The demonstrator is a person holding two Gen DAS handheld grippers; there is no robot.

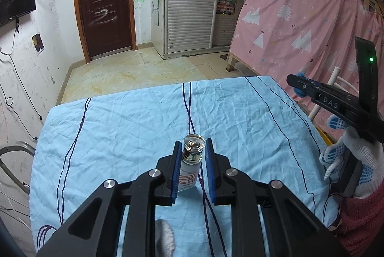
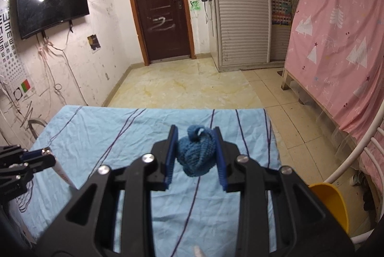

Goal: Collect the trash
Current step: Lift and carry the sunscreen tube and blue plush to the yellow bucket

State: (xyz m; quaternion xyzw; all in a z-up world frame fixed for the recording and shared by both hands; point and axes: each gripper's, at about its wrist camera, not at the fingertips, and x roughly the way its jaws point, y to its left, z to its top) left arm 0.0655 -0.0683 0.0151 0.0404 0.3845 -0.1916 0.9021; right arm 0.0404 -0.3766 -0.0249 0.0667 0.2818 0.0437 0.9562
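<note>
The left gripper [image 1: 192,169] grips a small bottle [image 1: 191,164] near the table's middle; it looks hard and slippery, so holding its body seems safest. The right gripper [image 2: 195,156] squeezes a soft, light blue knitted bundle [image 2: 196,154].

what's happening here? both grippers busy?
Yes. A person runs both over a table with a blue cloth. The left gripper is closed on a small clear-capped bottle; the right gripper is closed around a blue knitted ball. A yellow bin sits beside the table on the right.
</note>
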